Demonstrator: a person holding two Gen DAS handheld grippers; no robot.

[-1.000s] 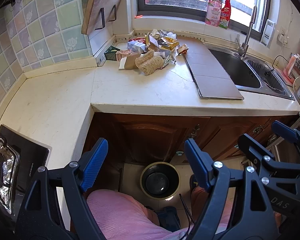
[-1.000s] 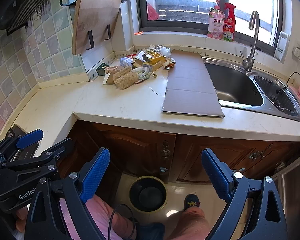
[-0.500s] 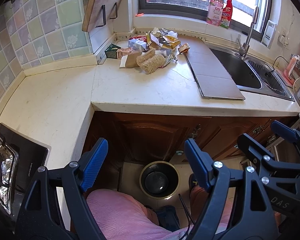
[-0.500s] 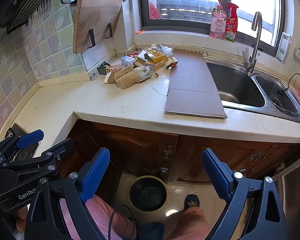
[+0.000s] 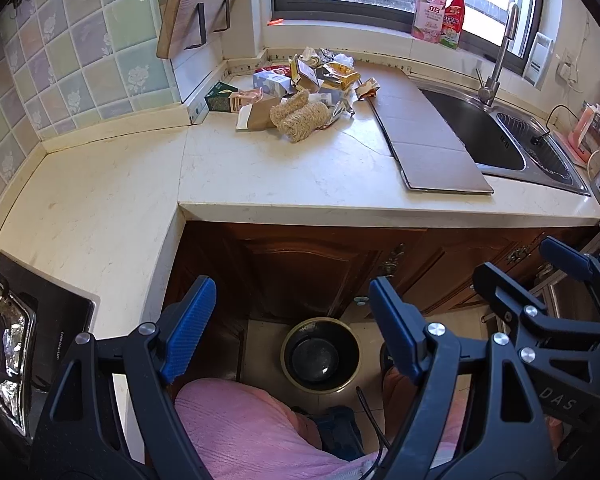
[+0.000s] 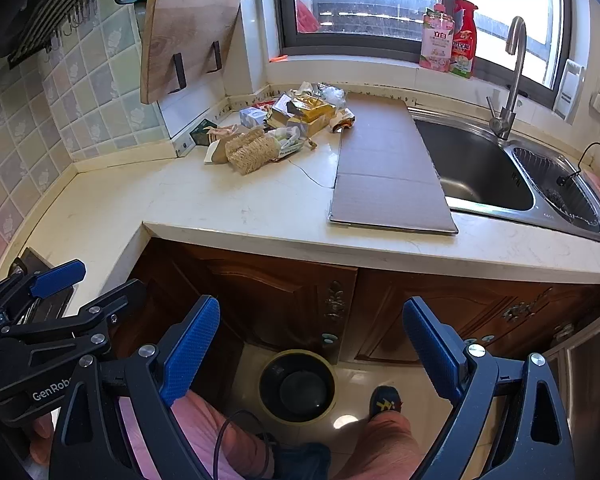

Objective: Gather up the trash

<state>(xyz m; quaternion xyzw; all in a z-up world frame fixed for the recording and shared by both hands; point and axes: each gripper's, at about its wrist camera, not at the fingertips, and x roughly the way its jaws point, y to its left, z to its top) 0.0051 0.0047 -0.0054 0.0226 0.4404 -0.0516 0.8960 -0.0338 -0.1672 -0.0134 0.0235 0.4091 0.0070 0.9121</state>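
The trash pile sits at the back corner of my cream stone counter: crumpled foil wrappers, small cartons, and a coarse straw-coloured fibre bundle at the front. A flat cardboard sheet lies just beside it, reaching the steel sink. Down on the tiled floor stands a round dark bin, and I cannot tell what it holds. My left tongs and right tongs both gape wide, holding nothing, well short of the pile.
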